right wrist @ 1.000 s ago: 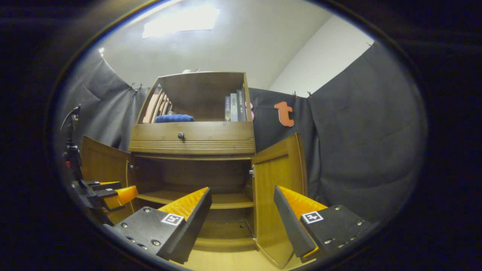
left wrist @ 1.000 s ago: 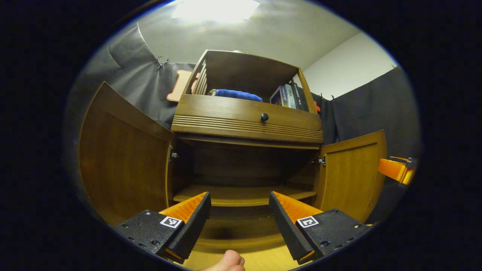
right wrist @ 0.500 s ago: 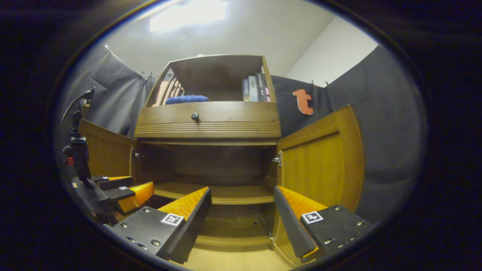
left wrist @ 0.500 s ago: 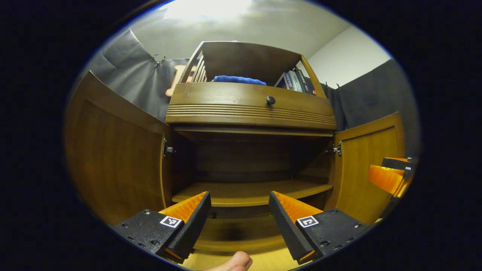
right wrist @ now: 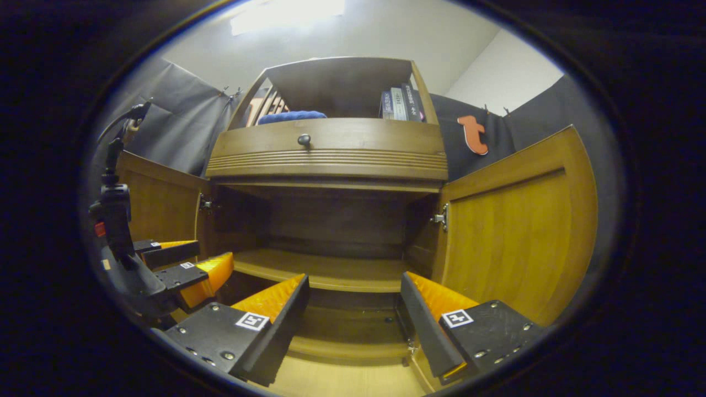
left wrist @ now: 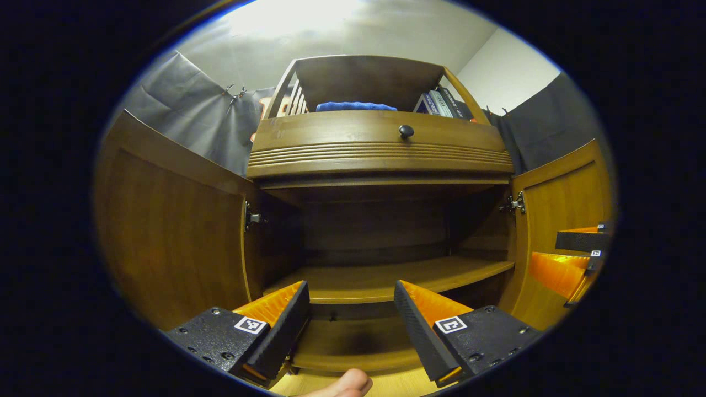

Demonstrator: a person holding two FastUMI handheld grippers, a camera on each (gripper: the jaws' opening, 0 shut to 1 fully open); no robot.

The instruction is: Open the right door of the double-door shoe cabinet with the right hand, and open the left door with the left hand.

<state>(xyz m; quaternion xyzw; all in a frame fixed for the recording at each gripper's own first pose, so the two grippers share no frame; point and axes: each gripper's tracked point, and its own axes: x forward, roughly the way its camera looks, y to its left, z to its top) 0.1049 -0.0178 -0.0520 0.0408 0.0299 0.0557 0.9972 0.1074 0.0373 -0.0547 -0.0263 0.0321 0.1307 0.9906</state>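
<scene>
Your left gripper (left wrist: pixel 350 325) had its jaws wide apart with nothing between them, and past the gap lay the inner shelf (left wrist: pixel 386 278) of the shoe cabinet (left wrist: pixel 380 149). Your right gripper (right wrist: pixel 353 325) likewise had its jaws wide and gripping nothing, facing the same open compartment. To the left of your left jaws the left door (left wrist: pixel 171 231) was swung fully outward on its hinge (left wrist: pixel 252 218); to the right of your right jaws the right door (right wrist: pixel 513 226) stood open too. Above both sat the drawer with its round knob (right wrist: pixel 304 140), and higher up a blue cloth (left wrist: pixel 356 106) beside some books (right wrist: pixel 400 103).
</scene>
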